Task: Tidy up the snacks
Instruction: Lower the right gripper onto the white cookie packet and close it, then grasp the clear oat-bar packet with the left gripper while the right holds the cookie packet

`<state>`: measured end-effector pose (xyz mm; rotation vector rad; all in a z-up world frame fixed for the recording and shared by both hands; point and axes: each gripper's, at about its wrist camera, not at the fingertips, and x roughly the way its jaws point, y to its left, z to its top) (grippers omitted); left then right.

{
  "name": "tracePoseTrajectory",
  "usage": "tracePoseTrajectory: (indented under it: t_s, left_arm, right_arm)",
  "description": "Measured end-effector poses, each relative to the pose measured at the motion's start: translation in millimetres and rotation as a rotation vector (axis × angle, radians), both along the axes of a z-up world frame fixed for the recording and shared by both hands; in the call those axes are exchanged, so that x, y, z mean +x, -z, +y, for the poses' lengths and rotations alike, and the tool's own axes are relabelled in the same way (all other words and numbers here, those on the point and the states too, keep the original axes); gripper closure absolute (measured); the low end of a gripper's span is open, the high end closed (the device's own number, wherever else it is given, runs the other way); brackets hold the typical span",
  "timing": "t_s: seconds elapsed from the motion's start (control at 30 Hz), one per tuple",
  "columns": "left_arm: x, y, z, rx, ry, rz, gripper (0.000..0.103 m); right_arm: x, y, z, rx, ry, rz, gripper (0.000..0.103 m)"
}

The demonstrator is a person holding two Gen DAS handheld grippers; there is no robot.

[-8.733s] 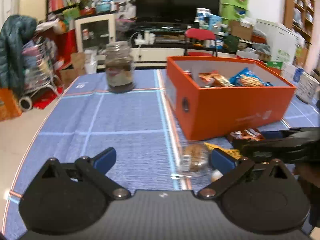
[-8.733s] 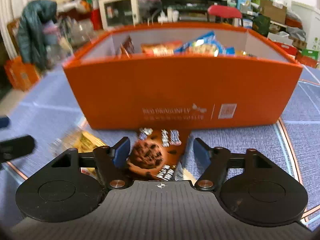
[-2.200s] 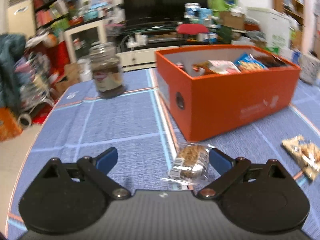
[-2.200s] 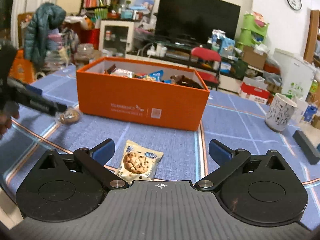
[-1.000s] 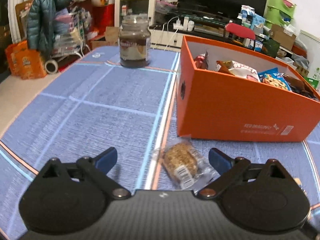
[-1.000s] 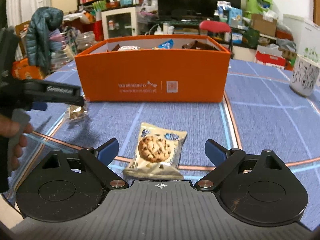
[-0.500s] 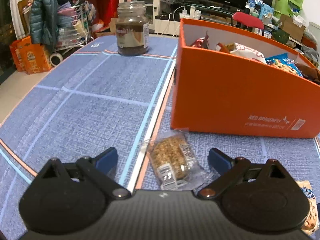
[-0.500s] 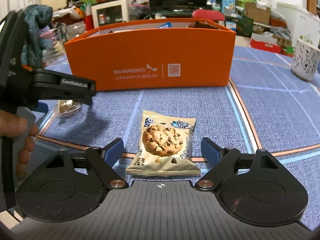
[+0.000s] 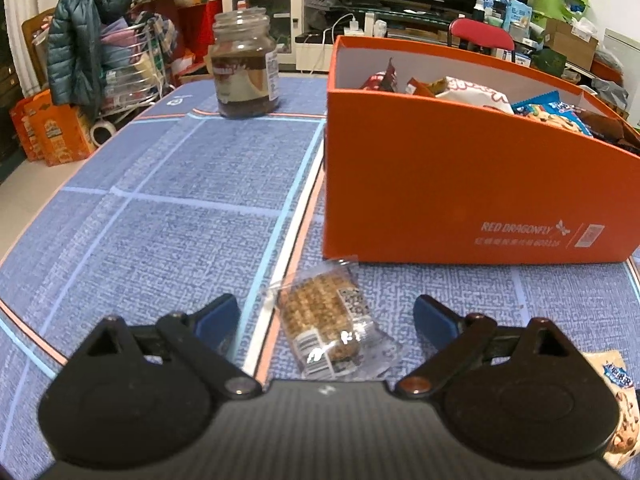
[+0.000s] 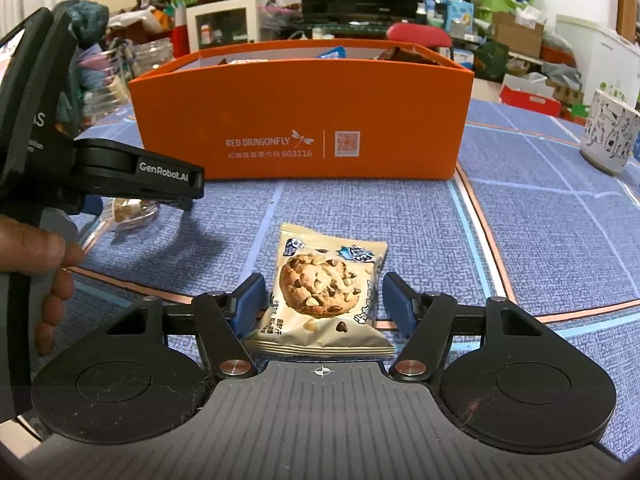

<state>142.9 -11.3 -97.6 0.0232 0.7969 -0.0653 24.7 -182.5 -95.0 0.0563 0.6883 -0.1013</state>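
Note:
An orange box (image 9: 460, 184) holding several snack packets stands on the blue tablecloth. In the left wrist view a clear packet with a brown grain biscuit (image 9: 328, 332) lies flat in front of it, between the wide jaws of my left gripper (image 9: 326, 314), which are just starting to close and touch nothing. In the right wrist view a cream chocolate-chip cookie packet (image 10: 320, 284) lies between the jaws of my right gripper (image 10: 324, 300). Those jaws are closing, with the blue pads a sliver away from the packet's sides. The orange box (image 10: 300, 108) stands behind it.
A glass jar (image 9: 244, 68) stands at the far left of the cloth and a patterned mug (image 10: 608, 136) at the far right. A hand (image 10: 44, 264) holds the left gripper's handle beside the biscuit packet (image 10: 130, 208). The table edge curves along the left.
The right jaws have narrowed from wide apart to just outside the cookie packet. Both grippers have sunk a little closer over their packets. The left jaws look almost unchanged.

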Motion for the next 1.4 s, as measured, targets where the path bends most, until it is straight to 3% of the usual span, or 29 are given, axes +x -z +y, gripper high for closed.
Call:
tracePoseTrajectory:
  t_s: [0.27,0.43,0.6,0.63,1.0,1.07,1.2,1.4]
  left_arm:
    - [-4,-1,20,0.005,0.033,0.013,0.007]
    - [-9,-7,30,-0.041,0.021,0.020,0.008]
    - [-8,-4,26,-0.014,0.045,0.000,0.010]
    - [-7,-2,26,-0.018,0.044,0.010,0.015]
    - [-8,-2,19,-0.011,0.069,0.003,0.016]
    - [-9,-2,18,-0.011,0.076,0.000,0.017]
    - [-11,-5,17,-0.014,0.099,-0.010,0.036]
    - [-12,-8,17,-0.017,0.111,-0.009,0.053]
  right_arm:
    - [1,-2,-7,0.028,0.003,0.009,0.049]
    - [0,-2,-7,0.034,0.006,0.010,0.048]
    - [0,-1,-6,0.025,-0.008,0.009,0.046]
    - [0,-1,-6,0.025,-0.010,0.009,0.046]
    - [-1,-1,-7,0.022,-0.014,0.005,0.053]
    - [-1,-1,-3,-0.002,-0.031,0.008,0.061]
    - [0,-3,0,-0.005,-0.068,0.019,0.065]
    - [0,-6,-3,0.026,-0.085,0.030,0.066]
